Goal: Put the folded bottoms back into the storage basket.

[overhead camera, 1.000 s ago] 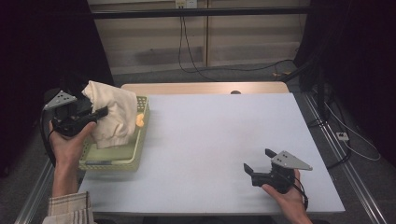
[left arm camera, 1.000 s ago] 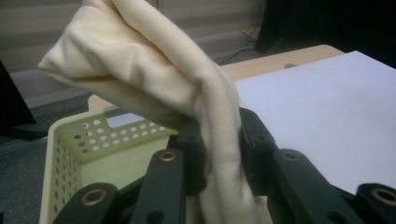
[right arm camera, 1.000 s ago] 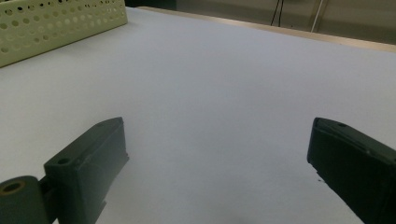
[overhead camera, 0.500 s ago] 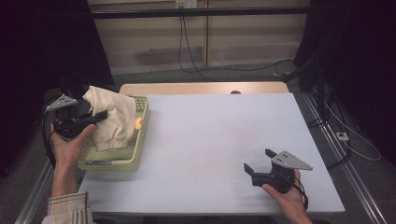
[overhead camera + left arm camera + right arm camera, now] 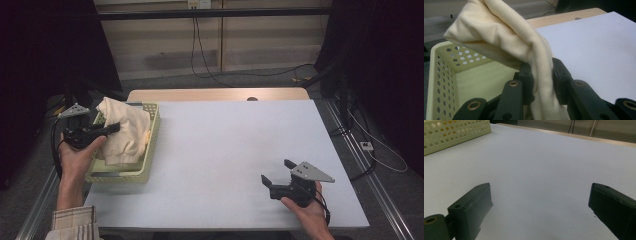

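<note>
— Where's the cloth (image 5: 123,131)?

— Bunched up over the basket (image 5: 148,150) at the desk's (image 5: 225,150) left edge, hanging partly inside it. The left tongs (image 5: 114,128) have a fold of it pinched tight between the jaws.

— And the right tongs (image 5: 275,172)?

— Spread wide with nothing between them, low over the bare desk near its front right corner, well apart from the basket.
</note>
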Motion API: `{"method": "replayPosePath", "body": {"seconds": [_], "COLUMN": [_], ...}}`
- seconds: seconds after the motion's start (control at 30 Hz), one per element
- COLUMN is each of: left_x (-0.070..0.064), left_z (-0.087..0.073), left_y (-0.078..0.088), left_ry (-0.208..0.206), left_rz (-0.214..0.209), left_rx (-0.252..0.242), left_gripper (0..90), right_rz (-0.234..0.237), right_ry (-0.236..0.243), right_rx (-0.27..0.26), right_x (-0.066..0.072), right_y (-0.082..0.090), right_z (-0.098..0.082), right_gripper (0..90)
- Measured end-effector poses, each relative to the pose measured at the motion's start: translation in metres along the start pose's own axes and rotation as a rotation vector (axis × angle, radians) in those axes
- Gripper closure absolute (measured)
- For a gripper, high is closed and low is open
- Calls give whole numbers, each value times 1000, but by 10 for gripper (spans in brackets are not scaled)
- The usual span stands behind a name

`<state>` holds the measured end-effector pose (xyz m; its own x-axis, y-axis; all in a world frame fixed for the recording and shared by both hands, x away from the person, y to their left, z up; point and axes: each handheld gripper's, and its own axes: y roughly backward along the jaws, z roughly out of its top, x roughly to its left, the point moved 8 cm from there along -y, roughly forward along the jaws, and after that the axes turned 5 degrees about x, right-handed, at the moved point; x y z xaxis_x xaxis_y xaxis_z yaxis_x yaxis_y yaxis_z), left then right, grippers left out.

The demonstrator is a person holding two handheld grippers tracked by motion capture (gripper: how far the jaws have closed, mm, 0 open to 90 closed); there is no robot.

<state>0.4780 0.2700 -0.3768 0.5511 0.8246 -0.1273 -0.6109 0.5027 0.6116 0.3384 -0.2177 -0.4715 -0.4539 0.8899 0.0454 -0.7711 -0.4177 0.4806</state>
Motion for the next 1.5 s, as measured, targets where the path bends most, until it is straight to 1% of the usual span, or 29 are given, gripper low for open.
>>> {"method": "replayPosePath", "body": {"seconds": [0.13, 0.2, 0.27, 0.53, 0.6, 0.7, 0.8, 0.83, 0.93, 1.07, 1.13, 1.23, 1.27, 1.37, 1.4, 1.43, 1.5], "left_x": [2, 2, 2, 2, 1, 0, -1, -1, 1, 2, 1, -2, -2, -2, -1, 0, 2], "left_z": [-2, -4, -5, -6, -6, -7, -8, -8, -10, -14, -14, -14, -14, -15, -15, -14, -15], "left_y": [-3, -5, -7, -9, -11, -15, -19, -20, -24, -30, -34, -38, -39, -43, -44, -45, -46], "left_ry": [-6, 3, -3, 0, -2, -10, -10, -17, -13, -7, -8, -13, -8, -12, -1, 14, 16], "left_rz": [-4, -6, -9, -9, -9, -9, -14, -11, -1, 1, -1, -17, -18, -19, -15, -13, -5], "left_rx": [17, 21, 32, 38, 48, 60, 69, 74, 95, 115, 119, 126, 122, 130, 131, 122, 125], "left_gripper": [737, 736, 737, 736, 736, 736, 736, 735, 734, 734, 733, 732, 732, 731, 730, 729, 728], "right_rz": [2, 1, -1, -1, 0, 0, 1, 0, 2, 3, 4, 6, 5, 5, 4, 5, 5], "right_ry": [-1, -1, -3, 0, 3, 3, 1, 2, 4, 3, 4, 1, 3, 2, 3, 3, 4], "right_rx": [0, 0, -2, -3, -1, 0, 2, 2, 1, 1, 3, 0, 0, 0, 0, 0, 1], "right_x": [1, 0, 0, 0, 0, 0, 0, 0, 1, 1, 1, 1, 1, 1, 1, 1, 1], "right_y": [0, 0, 0, 0, 0, 0, 0, 0, 0, 0, -1, -1, -1, -1, -1, -1, -1], "right_z": [0, 0, 0, 0, 0, 0, 0, 0, 0, 0, -1, 0, 0, 0, 0, 0, -1], "right_gripper": [46, 46, 46, 47, 47, 47, 47, 47, 47, 46, 46, 47, 46, 46, 46, 46, 46]}}
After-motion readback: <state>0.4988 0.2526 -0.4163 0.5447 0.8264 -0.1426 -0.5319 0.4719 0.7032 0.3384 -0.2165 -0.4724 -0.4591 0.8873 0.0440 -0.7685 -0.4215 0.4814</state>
